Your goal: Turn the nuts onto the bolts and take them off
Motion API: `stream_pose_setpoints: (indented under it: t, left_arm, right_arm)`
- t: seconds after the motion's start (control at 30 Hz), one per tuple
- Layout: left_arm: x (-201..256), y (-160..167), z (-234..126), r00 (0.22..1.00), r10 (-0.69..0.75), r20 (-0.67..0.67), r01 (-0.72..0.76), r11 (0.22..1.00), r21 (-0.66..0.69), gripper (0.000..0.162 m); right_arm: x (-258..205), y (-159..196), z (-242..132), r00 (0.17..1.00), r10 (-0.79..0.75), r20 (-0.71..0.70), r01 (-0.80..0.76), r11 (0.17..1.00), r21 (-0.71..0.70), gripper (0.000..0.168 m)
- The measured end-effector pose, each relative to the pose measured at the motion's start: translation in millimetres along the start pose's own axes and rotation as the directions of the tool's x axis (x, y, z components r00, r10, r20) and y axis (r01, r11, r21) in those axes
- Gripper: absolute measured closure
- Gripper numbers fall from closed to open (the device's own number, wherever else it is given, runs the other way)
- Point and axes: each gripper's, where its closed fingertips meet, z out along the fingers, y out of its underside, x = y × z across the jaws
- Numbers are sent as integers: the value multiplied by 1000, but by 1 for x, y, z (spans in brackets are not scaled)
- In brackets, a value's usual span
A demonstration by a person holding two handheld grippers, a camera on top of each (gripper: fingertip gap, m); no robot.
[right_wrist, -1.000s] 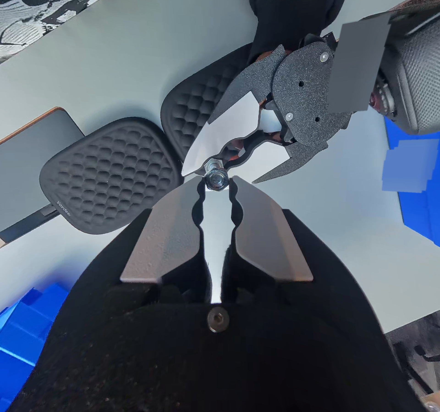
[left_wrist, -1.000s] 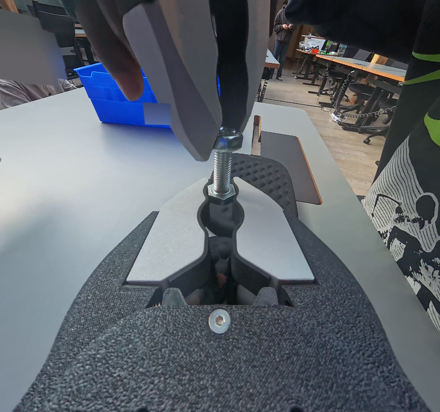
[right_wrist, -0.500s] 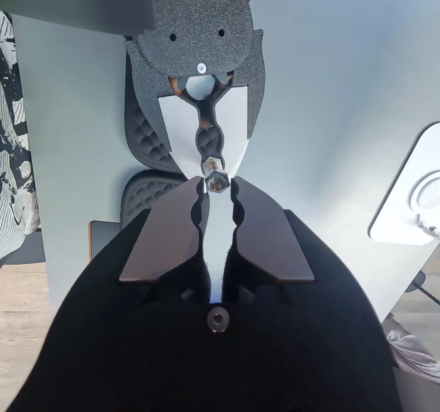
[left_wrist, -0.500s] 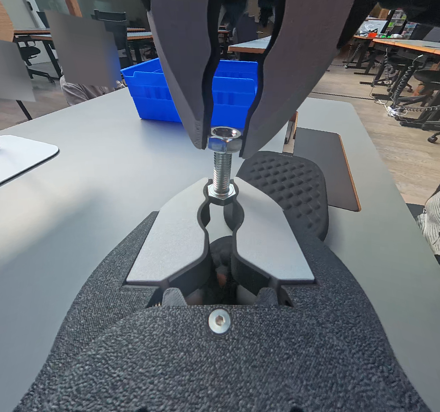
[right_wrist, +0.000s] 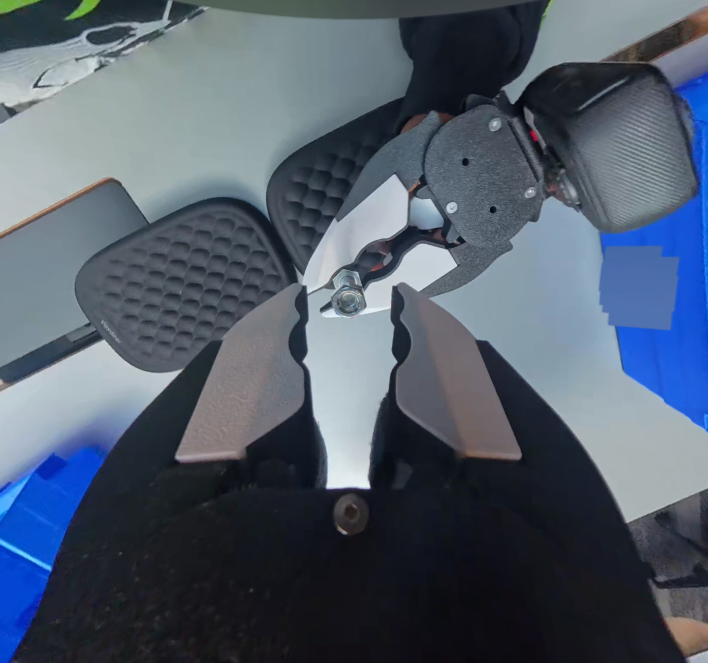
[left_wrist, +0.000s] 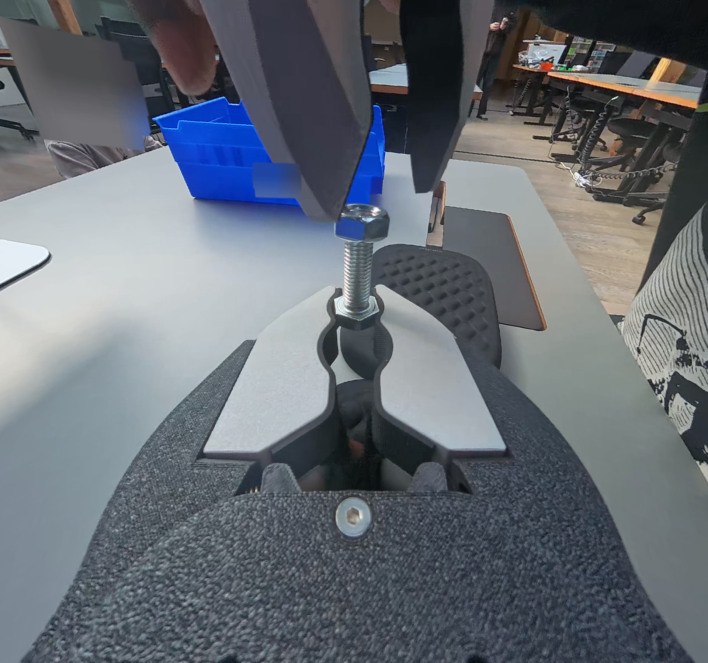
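Left fingers clamp the lower hex; right fingers hang released around the upper hex.

In the left wrist view the left gripper (left_wrist: 357, 313), at frame centre, is clenched on the hex piece (left_wrist: 357, 310) at the foot of the upright bolt (left_wrist: 357, 274). Above it the right gripper (left_wrist: 383, 188) is spread wide: one finger (left_wrist: 325, 169) just touches the upper hex (left_wrist: 362, 225), the other stands clear. I cannot tell which hex is the nut and which the bolt head. The two sit a long run of bare thread apart, so, whichever way it is going, most of the turning looks left to do. Behind lie a black dimpled pad (left_wrist: 440, 292) right of centre, bearing small writing, a blue bin (left_wrist: 214, 157) at upper left carrying a blurred patch, all on the grey tabletop (left_wrist: 153, 299).
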Motion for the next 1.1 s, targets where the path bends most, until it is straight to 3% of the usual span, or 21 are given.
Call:
stream_pose_setpoints:
  t: [0.17,0.33,0.57,0.7,0.87,1.0,1.07,1.1]
  left_arm:
    - [2,-1,-1,1000,-7,-26,7,1000,7,148]
    - [3,-1,-1,999,-6,-38,7,1000,9,149]
    - [0,-3,-2,1000,-8,-10,8,1000,22,148]
    - [-1,-2,-2,1000,-5,5,5,1000,20,148]
    - [-3,-1,-2,1000,-9,18,9,1000,13,148]
    - [-2,1,0,1000,14,22,-14,1000,0,148]
    - [-1,0,-1,1000,11,16,-11,1000,5,148]
    - [-1,-1,-1,1000,8,13,-8,1000,9,148]
  right_arm:
    - [-3,7,10,993,-89,77,93,995,-40,132]
    - [-1,4,10,995,-86,56,87,996,-9,151]
    - [3,6,9,970,240,-33,-240,971,8,151]
    - [5,7,9,868,482,-122,-484,875,7,151]
    - [4,11,9,645,727,-237,-737,673,61,152]
    - [3,10,10,529,798,-289,-809,577,114,152]
    - [3,10,10,513,806,-294,-811,568,140,151]
    - [3,10,9,530,796,-293,-799,584,141,142]
